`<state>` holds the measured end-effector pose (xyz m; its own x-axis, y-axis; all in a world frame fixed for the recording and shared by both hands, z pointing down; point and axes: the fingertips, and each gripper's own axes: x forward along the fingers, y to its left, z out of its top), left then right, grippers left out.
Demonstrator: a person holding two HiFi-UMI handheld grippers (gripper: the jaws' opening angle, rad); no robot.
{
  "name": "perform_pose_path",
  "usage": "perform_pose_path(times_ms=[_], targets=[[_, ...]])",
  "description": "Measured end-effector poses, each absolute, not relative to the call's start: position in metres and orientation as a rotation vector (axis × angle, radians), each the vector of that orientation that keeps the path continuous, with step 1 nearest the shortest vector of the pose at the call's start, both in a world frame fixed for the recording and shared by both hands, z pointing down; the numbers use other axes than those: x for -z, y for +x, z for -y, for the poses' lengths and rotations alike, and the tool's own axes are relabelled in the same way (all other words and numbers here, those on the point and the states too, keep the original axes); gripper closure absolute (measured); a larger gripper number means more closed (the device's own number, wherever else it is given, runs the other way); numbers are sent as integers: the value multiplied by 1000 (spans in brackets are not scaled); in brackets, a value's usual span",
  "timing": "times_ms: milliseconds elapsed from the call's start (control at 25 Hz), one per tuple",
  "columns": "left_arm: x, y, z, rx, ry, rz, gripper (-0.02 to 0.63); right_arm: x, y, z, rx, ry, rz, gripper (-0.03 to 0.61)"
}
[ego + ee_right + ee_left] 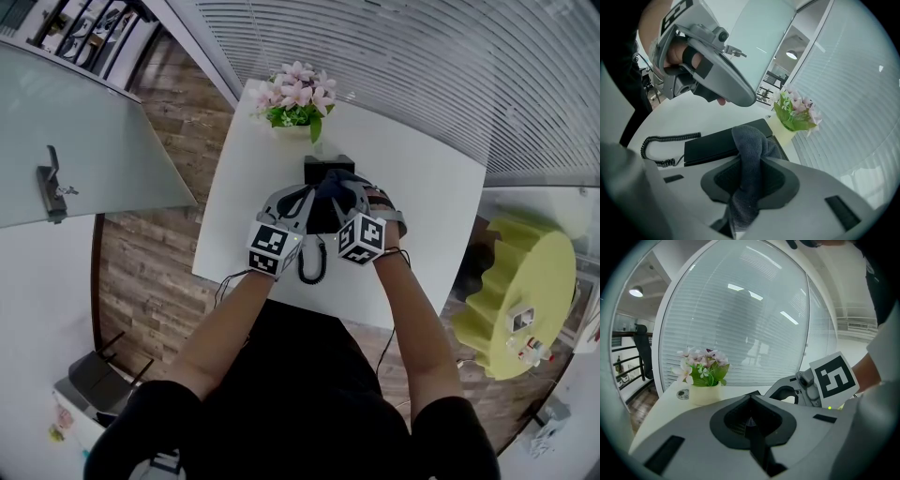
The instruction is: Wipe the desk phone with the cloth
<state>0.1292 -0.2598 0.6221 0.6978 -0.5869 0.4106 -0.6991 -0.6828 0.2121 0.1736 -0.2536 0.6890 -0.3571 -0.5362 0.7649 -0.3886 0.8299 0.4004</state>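
Where cloth (750,140) sits: clamped in right gripper (749,164), over desk phone (719,143)
Phone long axis: lower left to upper right, toward flowerpot (780,130)
Left gripper (750,421): jaws together, empty

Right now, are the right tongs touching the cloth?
Touching. The right gripper view shows the cloth pinched between the right tongs, which are closed on it, with its free end bunched up just beyond them.
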Motion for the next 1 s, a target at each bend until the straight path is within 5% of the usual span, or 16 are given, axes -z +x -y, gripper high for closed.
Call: perform_pose_path(times_ms=[1000], targets=[[-645,130,220,-488,2549,945,604,-719,173,193,156,612,1928,475]])
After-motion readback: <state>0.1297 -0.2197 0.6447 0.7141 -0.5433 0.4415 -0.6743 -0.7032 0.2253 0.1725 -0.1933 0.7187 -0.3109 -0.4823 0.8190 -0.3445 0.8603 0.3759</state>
